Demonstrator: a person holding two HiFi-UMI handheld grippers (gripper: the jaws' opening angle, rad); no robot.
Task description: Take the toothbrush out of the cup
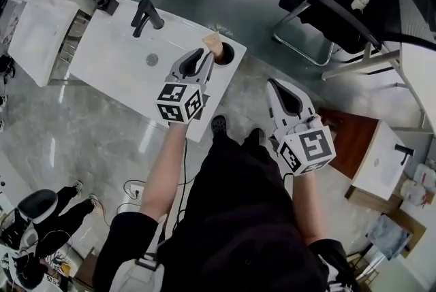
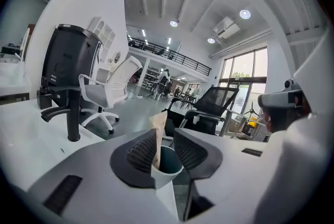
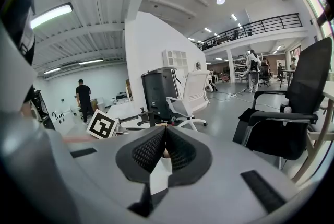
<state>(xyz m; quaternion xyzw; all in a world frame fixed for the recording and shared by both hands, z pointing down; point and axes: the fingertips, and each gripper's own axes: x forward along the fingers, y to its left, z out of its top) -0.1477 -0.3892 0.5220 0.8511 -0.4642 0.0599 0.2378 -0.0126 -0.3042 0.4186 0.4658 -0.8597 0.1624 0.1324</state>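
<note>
In the head view a white table (image 1: 116,59) lies at about ten o'clock. A black tap (image 1: 145,15) stands on its far part. The left gripper (image 1: 203,54) is held out over the near corner of this table, toward twelve o'clock. In the left gripper view its jaws (image 2: 166,134) stand apart, with the cup (image 2: 168,163) between them. They do not close on anything.

The cup (image 1: 227,54) stands on the table corner, at twelve o'clock in the head view, just beyond the tips of the left gripper. The toothbrush (image 1: 214,43), a tan piece, is inside the cup, and its upper end rises above the rim on the ten o'clock side. In the left gripper view the toothbrush (image 2: 158,129) stands close by the ribbed pad of the left-hand jaw. I cannot tell if it touches the pad.

The right gripper (image 1: 274,83) is at about three o'clock, over the grey floor and well apart from the cup. In the right gripper view its jaws (image 3: 165,129) are pressed together and hold nothing. A black office chair (image 1: 340,5) stands at two o'clock.
</note>
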